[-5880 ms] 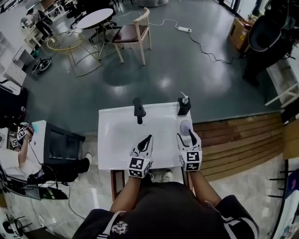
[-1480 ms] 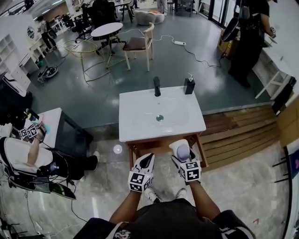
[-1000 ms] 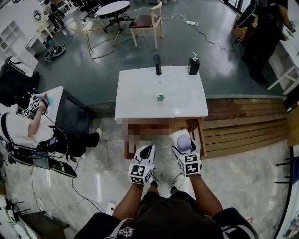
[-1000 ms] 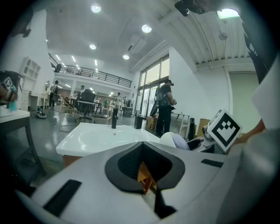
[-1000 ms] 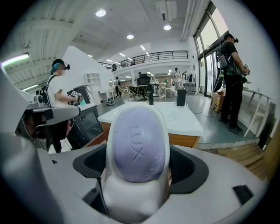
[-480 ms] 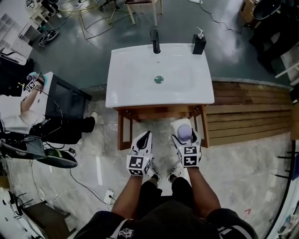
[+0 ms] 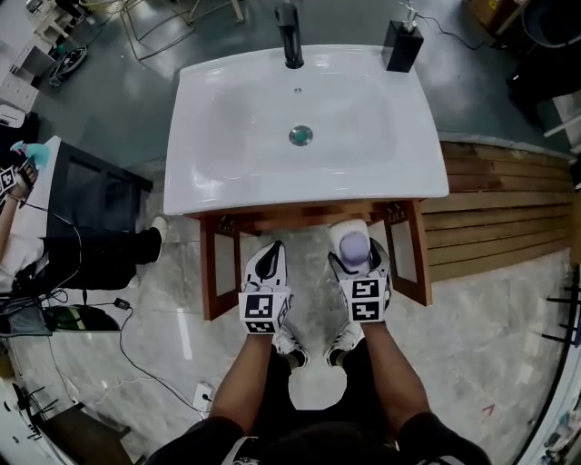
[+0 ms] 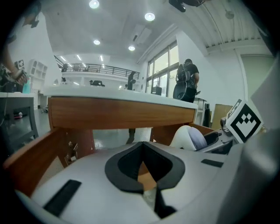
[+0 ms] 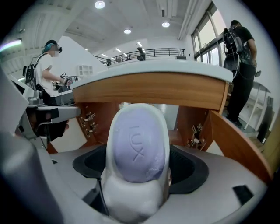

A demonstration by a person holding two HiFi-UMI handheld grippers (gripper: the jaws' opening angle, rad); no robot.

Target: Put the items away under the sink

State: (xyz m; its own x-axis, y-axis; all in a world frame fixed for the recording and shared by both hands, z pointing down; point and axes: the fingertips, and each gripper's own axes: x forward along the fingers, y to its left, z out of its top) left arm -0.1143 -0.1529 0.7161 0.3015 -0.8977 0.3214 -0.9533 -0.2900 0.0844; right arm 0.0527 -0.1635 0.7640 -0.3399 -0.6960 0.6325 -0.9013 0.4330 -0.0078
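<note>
The left gripper (image 7: 265,263) is shut tight with nothing in it. Just beside it, the right gripper (image 7: 357,265) squeezes a white oval soap dish (image 9: 131,197). A purple bar of soap (image 9: 136,148) sits in the dish, and the word "LUX" is pressed into it. Each gripper has a cube with black and white squares on it. The dish is held up in front of the brown wooden cabinet (image 7: 300,218), just below the front edge of the white sink surface (image 7: 227,173). Both cabinet doors stand open, one on each side. Farther off, a round metal drain (image 7: 300,136) sits in the middle of the sink. At the back stand a black tap (image 7: 290,23) and a black pump bottle (image 7: 401,44).
</note>
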